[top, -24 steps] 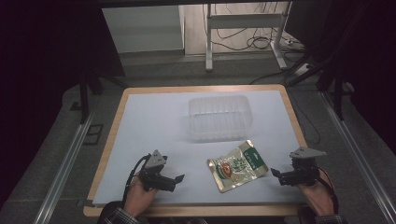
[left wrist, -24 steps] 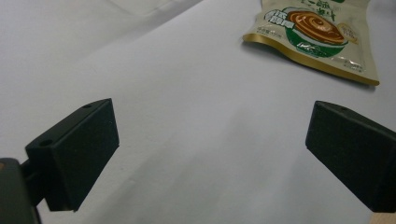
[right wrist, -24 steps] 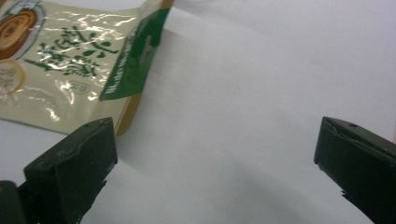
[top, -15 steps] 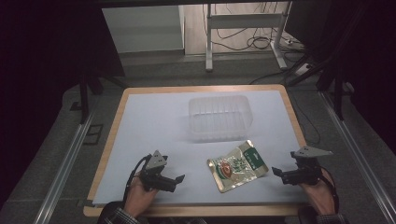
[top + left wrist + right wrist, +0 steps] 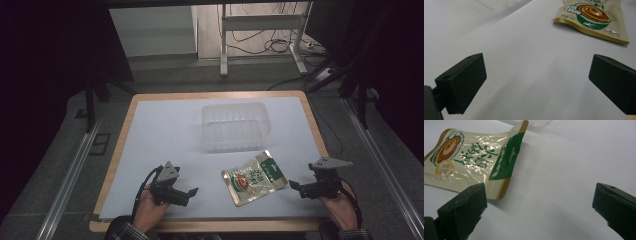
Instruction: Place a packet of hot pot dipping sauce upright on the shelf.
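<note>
A cream and green food pouch (image 5: 255,176) lies flat on the white table sheet (image 5: 170,135), between my two grippers. My left gripper (image 5: 192,192) rests near the front edge, left of the pouch, jaws wide open and empty. In the left gripper view the pouch (image 5: 594,21) lies ahead at the upper right, beyond my left gripper (image 5: 556,82). My right gripper (image 5: 291,184) sits to the right of the pouch, open and empty. In the right gripper view the pouch (image 5: 474,160) lies just ahead of the left jaw of my right gripper (image 5: 539,205), not touched.
A clear plastic tray (image 5: 235,125) stands empty behind the pouch, mid-table. The wooden table rim (image 5: 317,130) borders the sheet. Metal rails (image 5: 70,170) run along both sides, and a stand with cables (image 5: 260,35) is beyond the far edge.
My right gripper has dropped slightly toward the front edge. The left gripper, the pouch and the tray have not moved.
</note>
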The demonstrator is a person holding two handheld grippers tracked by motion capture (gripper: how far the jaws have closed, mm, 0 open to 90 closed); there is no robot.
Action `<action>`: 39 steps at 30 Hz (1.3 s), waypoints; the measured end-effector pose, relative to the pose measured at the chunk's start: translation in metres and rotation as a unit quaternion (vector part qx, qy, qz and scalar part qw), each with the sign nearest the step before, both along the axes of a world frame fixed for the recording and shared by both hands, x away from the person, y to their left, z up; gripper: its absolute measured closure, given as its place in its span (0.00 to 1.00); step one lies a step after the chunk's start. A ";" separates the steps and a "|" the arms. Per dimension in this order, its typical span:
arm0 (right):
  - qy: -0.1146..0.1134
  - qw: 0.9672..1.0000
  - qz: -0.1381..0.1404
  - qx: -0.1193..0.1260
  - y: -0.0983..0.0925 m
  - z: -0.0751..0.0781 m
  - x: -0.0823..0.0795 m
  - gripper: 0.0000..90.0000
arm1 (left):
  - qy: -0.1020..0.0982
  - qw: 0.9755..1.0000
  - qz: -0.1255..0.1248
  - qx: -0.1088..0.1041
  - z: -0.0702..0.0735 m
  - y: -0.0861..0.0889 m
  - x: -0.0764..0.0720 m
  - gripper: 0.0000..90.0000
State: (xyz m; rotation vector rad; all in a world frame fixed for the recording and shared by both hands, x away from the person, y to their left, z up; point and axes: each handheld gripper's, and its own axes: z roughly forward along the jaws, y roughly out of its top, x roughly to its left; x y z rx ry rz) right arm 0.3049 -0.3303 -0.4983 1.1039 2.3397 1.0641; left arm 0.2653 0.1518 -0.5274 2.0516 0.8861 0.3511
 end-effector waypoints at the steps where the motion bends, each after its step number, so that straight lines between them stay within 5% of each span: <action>1: -0.001 1.000 -0.001 -0.002 0.001 0.000 0.000 0.00 | 0.000 1.000 -0.001 0.000 0.000 0.000 0.000 0.01; 39: 0.028 0.999 0.042 -0.001 0.040 -0.007 0.012 0.01 | 0.002 1.000 -0.004 0.005 -0.001 -0.003 0.000 0.01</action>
